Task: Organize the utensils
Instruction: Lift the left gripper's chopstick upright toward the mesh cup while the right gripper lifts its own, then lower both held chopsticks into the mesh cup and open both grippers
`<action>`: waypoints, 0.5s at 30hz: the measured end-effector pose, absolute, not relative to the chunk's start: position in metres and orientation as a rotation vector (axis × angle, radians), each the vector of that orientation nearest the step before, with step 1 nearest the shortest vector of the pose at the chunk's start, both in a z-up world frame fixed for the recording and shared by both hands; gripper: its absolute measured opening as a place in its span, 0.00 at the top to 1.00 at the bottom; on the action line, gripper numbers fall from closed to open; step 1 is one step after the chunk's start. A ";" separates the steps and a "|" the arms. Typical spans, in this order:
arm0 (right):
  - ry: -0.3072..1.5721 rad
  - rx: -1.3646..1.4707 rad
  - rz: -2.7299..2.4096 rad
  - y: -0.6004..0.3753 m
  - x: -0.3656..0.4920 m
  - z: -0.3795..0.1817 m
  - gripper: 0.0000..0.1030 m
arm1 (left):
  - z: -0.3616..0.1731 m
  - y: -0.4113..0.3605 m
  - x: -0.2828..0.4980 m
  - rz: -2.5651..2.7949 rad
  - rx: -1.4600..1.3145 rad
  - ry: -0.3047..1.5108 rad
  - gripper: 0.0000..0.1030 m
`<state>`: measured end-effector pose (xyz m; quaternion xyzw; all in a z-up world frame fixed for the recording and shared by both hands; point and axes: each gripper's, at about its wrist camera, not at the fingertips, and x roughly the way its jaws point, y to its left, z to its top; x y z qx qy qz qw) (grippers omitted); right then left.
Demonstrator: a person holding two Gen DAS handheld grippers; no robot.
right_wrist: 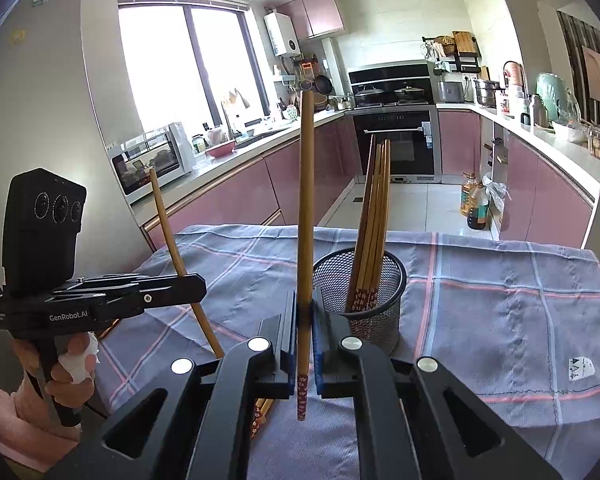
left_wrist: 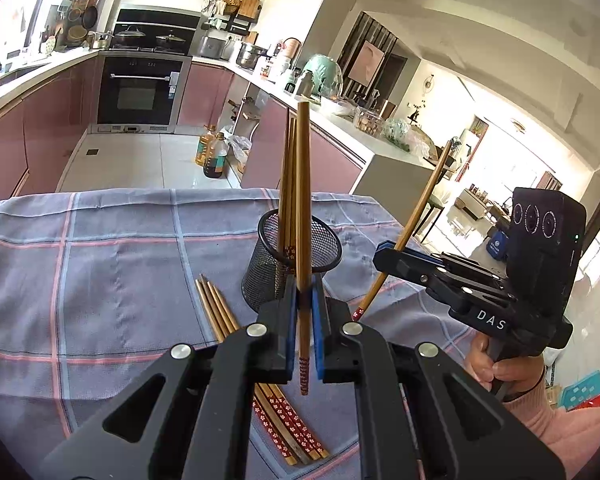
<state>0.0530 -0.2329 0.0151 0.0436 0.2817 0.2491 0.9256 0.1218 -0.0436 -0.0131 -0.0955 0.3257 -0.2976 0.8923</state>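
A black mesh cup (left_wrist: 296, 258) stands on the checked cloth and holds several wooden chopsticks (left_wrist: 290, 184); it also shows in the right wrist view (right_wrist: 360, 284). My left gripper (left_wrist: 304, 292) is shut on one chopstick (left_wrist: 303, 208), held upright just in front of the cup. My right gripper (right_wrist: 306, 300) is shut on another chopstick (right_wrist: 306, 208), upright, left of the cup. Several loose chopsticks (left_wrist: 228, 320) lie on the cloth under my left gripper. In the left wrist view, the right gripper (left_wrist: 384, 256) is to the cup's right with its chopstick (left_wrist: 416, 216).
The table wears a blue-grey checked cloth (left_wrist: 100, 260) with its far edge toward the kitchen floor. Oil bottles (left_wrist: 212, 154) stand on the floor beyond. Pink cabinets and an oven (left_wrist: 140, 92) line the back. The left gripper (right_wrist: 196, 280) sits left in the right wrist view.
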 end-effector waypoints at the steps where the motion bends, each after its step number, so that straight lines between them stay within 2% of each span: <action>1: 0.573 0.087 0.510 -0.233 0.054 0.018 0.94 | -0.012 -0.044 0.123 -0.617 -0.196 0.673 0.93; 15: 0.502 0.066 0.504 -0.237 0.064 0.050 0.94 | 0.018 -0.058 0.138 -0.617 -0.157 0.603 0.93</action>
